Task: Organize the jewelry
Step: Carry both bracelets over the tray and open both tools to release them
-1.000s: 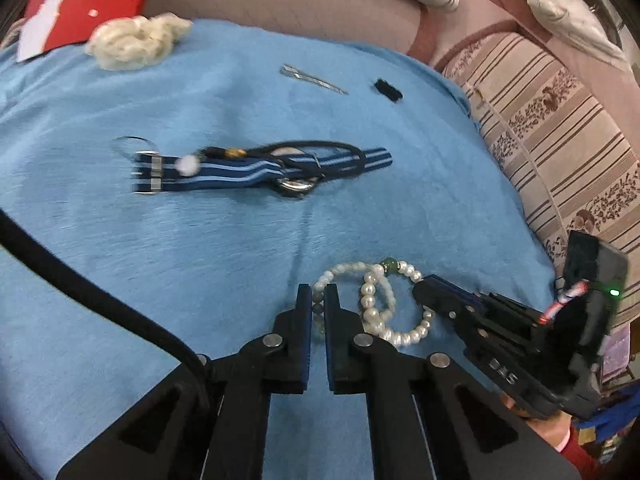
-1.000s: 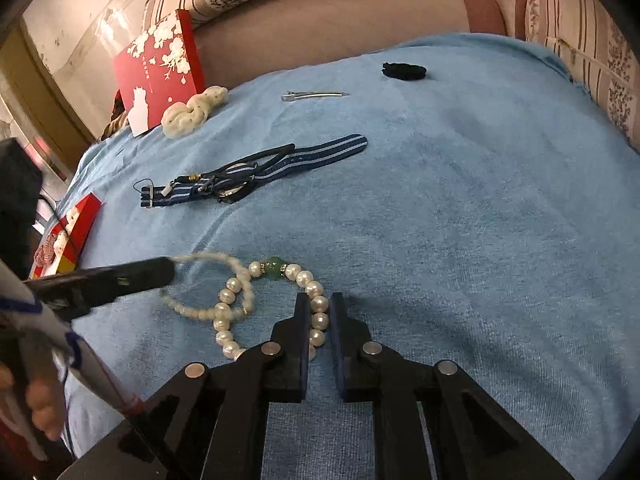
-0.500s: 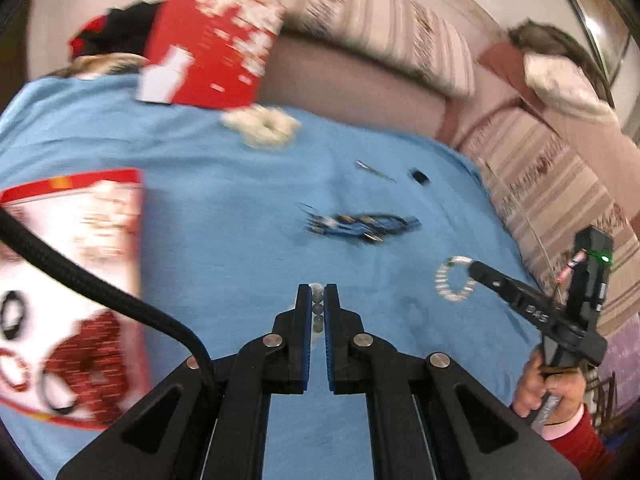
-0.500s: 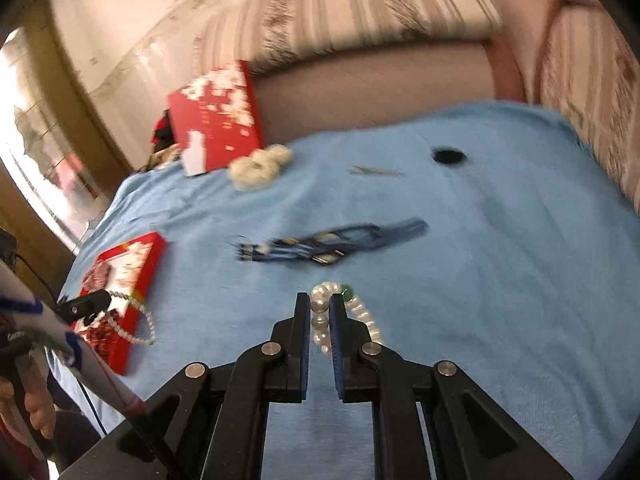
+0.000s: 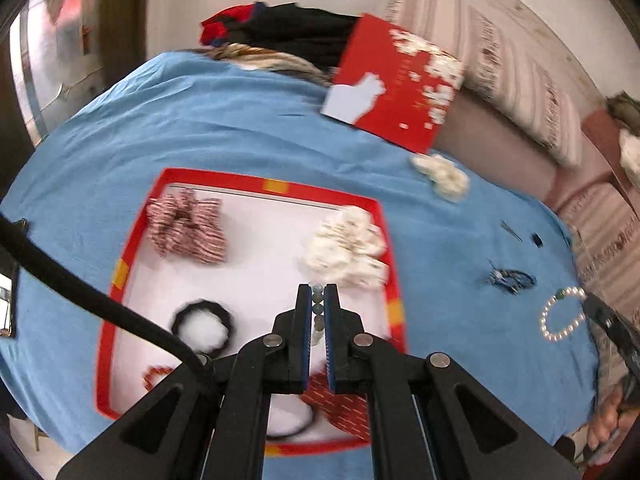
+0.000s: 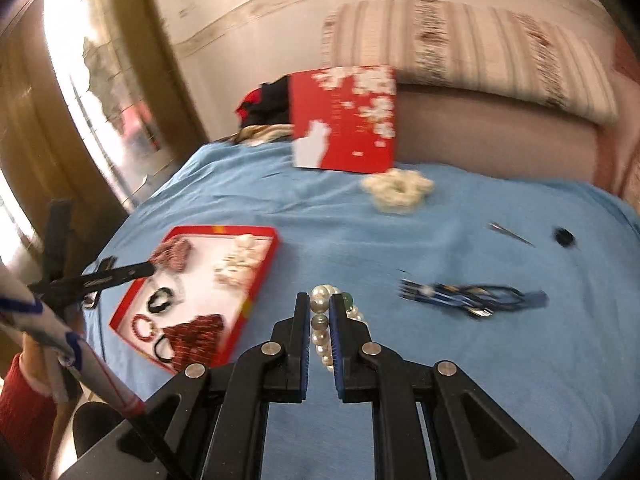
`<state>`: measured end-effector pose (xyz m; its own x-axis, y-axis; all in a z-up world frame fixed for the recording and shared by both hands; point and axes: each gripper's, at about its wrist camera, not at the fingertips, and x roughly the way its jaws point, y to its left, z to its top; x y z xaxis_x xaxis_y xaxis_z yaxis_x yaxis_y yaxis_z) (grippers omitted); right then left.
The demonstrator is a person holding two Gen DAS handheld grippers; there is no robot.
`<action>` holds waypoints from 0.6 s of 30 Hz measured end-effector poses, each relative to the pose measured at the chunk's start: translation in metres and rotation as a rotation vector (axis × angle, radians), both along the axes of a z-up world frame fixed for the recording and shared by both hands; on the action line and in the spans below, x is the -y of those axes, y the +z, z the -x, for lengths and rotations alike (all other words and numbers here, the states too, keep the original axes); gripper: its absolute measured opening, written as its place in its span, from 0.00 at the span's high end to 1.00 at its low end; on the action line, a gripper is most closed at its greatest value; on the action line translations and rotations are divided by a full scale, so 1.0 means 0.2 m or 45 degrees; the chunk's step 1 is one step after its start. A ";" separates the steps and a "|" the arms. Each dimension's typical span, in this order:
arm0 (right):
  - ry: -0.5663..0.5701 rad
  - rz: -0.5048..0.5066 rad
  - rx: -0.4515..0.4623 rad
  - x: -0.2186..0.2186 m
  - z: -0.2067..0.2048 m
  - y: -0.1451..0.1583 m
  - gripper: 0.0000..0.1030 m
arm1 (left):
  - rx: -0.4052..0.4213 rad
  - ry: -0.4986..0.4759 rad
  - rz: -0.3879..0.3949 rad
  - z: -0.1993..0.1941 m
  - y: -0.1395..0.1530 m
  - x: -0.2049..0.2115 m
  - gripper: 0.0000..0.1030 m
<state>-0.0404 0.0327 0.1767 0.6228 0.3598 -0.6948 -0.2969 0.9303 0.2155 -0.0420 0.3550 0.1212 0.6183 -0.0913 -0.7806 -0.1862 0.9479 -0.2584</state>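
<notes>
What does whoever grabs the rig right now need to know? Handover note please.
Left gripper: shut on a small bead bracelet, above the red tray.
Right gripper: shut on the pearl bracelet, lifted over the blue cloth.
Done: tray already holds scrunchies, hair ties and a red bead bracelet.
Left: drop both bracelets in the tray, then fetch the striped strap, hair clip, small black piece and white scrunchie off the cloth.
</notes>
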 end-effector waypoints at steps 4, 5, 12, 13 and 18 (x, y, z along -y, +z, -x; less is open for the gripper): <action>0.075 0.031 -0.018 -0.22 -0.07 -0.01 0.90 | -0.010 0.022 0.074 -0.09 -0.06 -0.11 0.95; 0.087 0.035 -0.026 -0.27 -0.09 -0.02 0.90 | -0.013 0.021 0.085 -0.10 -0.07 -0.12 0.95; 0.181 0.098 -0.090 -0.60 -0.22 -0.11 0.90 | -0.063 0.028 0.110 -0.24 -0.23 -0.14 0.95; 0.193 0.112 -0.098 -0.65 -0.24 -0.13 0.90 | -0.074 0.035 0.092 -0.26 -0.25 -0.15 0.95; 0.252 0.131 -0.146 -0.85 -0.32 -0.22 0.90 | -0.115 0.087 0.036 -0.31 -0.33 -0.25 0.95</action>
<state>0.0233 0.2018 0.1337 0.4624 0.3907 -0.7959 -0.4547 0.8752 0.1654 0.0207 0.4045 0.0559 0.5511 -0.0740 -0.8311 -0.2739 0.9248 -0.2639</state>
